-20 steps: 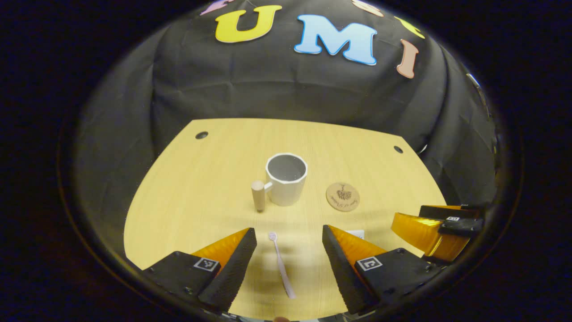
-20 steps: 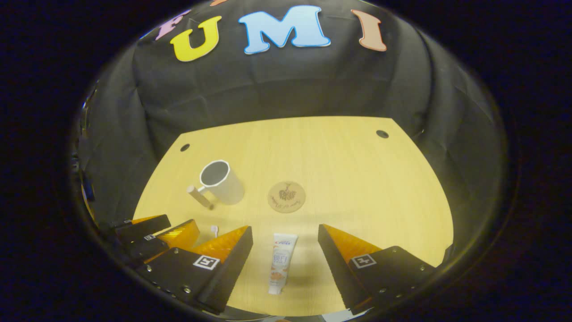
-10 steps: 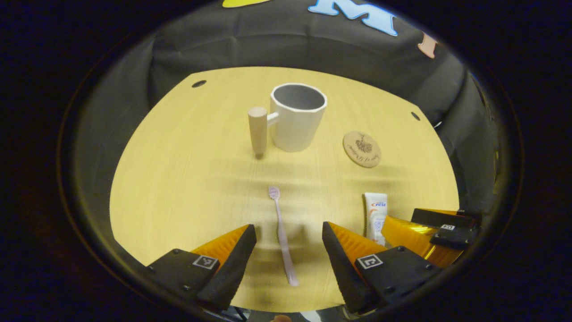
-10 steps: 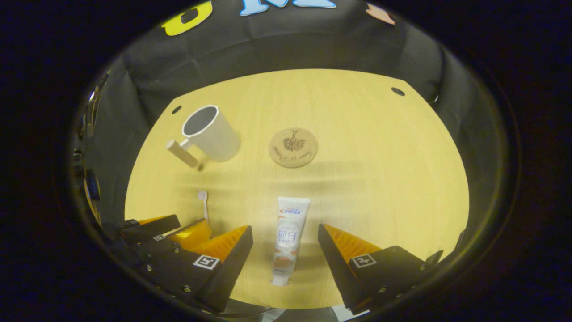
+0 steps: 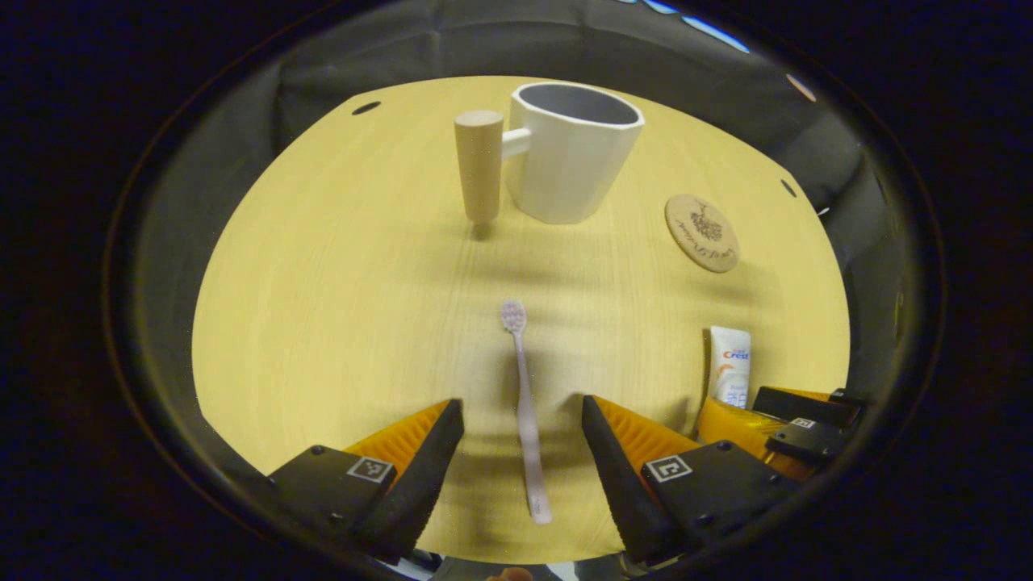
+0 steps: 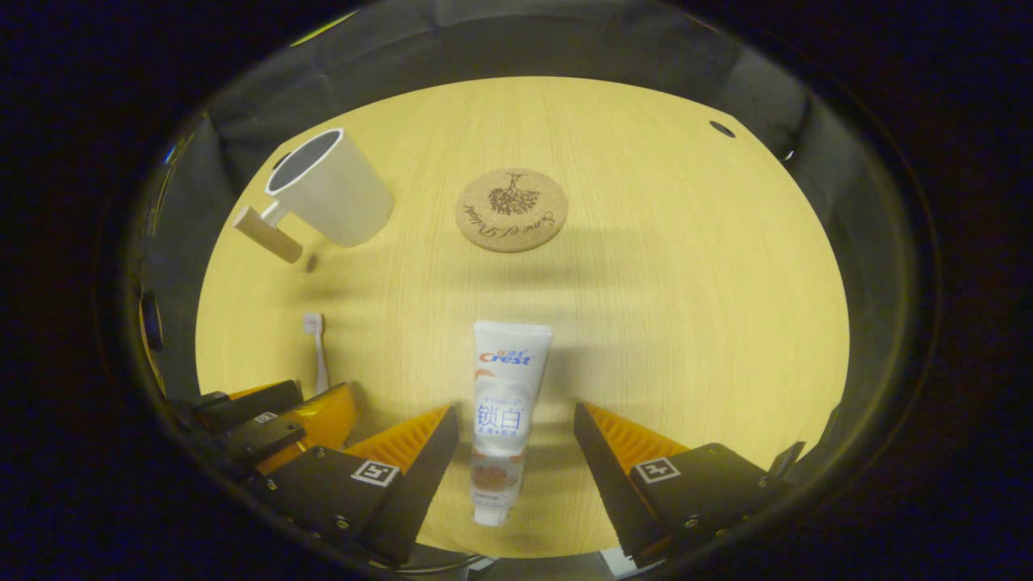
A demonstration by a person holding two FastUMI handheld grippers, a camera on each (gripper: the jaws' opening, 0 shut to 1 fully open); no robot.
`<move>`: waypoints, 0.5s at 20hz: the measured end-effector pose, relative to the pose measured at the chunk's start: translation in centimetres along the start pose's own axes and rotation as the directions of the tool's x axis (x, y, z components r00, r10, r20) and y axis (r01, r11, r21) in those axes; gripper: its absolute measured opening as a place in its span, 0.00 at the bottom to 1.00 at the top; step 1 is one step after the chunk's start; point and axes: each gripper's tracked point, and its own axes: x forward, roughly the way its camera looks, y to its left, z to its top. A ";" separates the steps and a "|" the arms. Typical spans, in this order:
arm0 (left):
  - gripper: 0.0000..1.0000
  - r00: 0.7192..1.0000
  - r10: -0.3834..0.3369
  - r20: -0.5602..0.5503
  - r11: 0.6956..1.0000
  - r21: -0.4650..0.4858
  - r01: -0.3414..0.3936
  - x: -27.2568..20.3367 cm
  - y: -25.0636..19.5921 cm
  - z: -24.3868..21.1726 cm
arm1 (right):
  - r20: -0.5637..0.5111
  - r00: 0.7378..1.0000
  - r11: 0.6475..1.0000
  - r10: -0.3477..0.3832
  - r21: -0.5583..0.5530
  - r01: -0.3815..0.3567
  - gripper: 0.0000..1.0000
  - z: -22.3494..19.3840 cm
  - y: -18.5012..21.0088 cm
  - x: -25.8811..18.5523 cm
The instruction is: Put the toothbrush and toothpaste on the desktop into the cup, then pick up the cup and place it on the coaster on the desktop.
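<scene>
Pick-up stage: left gripper [image 5: 523,420] straddles toothbrush [image 5: 526,411], right gripper [image 6: 516,428] toothpaste [image 6: 502,411], jaws open; closing next.

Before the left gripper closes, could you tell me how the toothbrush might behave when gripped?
The toothbrush lies flat between the open left gripper fingers. Its thin handle looks light, probably smooth, so it may twist or slip. It seems stiff enough to lift.

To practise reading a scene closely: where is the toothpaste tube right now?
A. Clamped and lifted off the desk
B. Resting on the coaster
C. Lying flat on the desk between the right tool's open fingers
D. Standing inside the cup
C: the toothpaste tube lies flat on the desk, framed by the open right tool, with gaps on both sides.
</scene>
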 end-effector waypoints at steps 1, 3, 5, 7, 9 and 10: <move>1.00 1.000 0.003 0.003 1.000 0.010 -0.003 0.1 -0.1 0.3 | -0.007 1.000 1.000 -0.004 -0.004 0.004 0.90 0.0 0.0 0.3; 0.95 0.999 0.035 -0.004 0.999 0.016 -0.035 0.3 0.2 0.4 | -0.025 1.000 1.000 -0.014 -0.011 0.014 0.90 -0.3 -0.1 0.8; 0.93 0.999 0.041 -0.005 0.999 0.011 -0.041 0.3 0.1 0.5 | -0.016 0.999 0.999 -0.033 -0.021 0.032 0.89 0.0 -0.4 1.0; 0.94 0.999 0.045 0.000 0.999 0.000 -0.045 0.4 0.1 0.6 | -0.020 0.999 0.999 -0.038 -0.019 0.038 0.88 -0.1 -0.4 1.1; 0.94 0.999 0.048 0.003 0.999 -0.007 -0.048 0.3 0.1 0.6 | -0.025 0.999 0.999 -0.041 -0.015 0.041 0.84 -0.1 -0.4 1.2; 0.89 0.999 0.051 0.004 0.999 -0.004 -0.051 0.3 0.1 0.7 | -0.028 0.999 0.999 -0.045 -0.021 0.044 0.81 -0.1 -0.4 1.1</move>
